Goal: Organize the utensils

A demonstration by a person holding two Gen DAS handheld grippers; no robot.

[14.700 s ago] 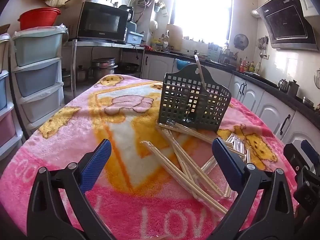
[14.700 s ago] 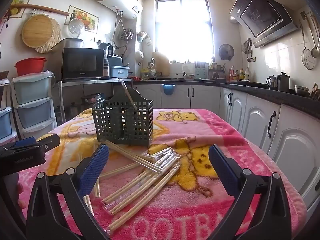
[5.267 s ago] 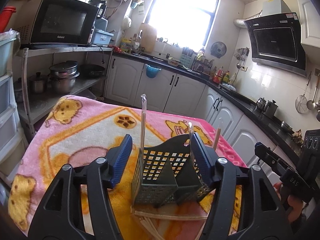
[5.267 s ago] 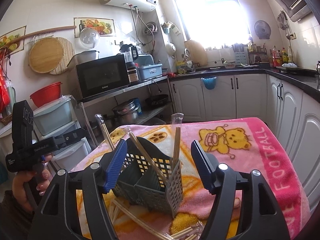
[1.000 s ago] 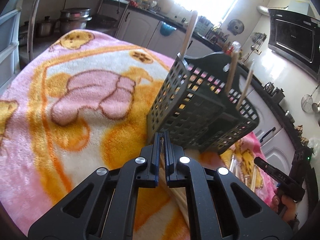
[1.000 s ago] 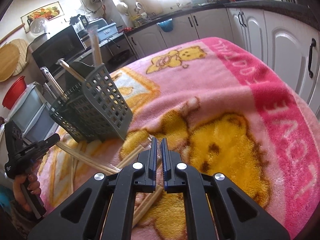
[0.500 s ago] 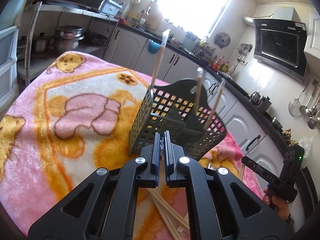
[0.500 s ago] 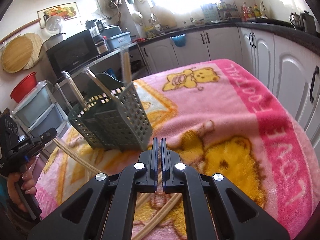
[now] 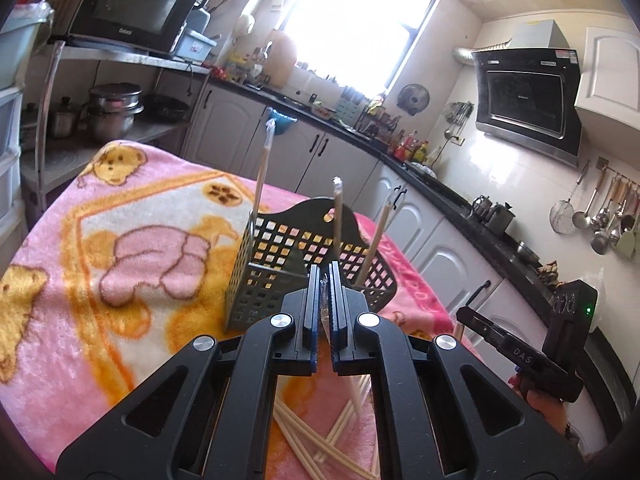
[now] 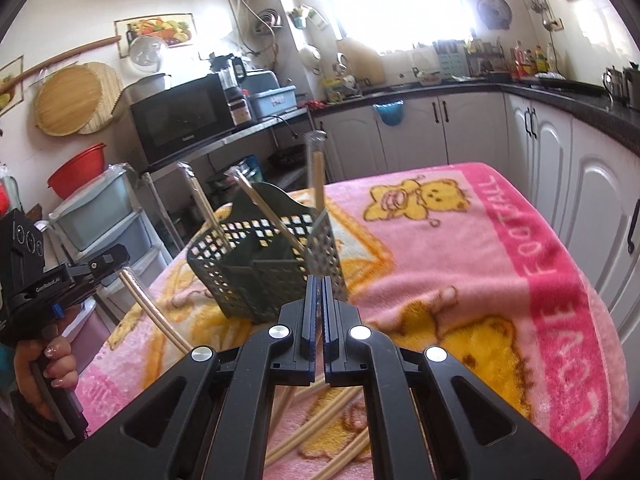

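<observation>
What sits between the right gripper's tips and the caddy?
Only bare pink blanket shows between the right gripper and the caddy, in the right wrist view.

caddy [image 9: 280, 276] on blanket [image 9: 132, 240] | 3 sticks [image 9: 338, 220] in caddy | loose sticks [image 10: 320, 408] in front

Three wrapped chopsticks [image 9: 338, 216] rise from the dark slotted plastic basket [image 9: 280, 256] (mid-blanket), crowding its top; the pink blanket's [image 10: 500, 240] right edge lies open.
</observation>
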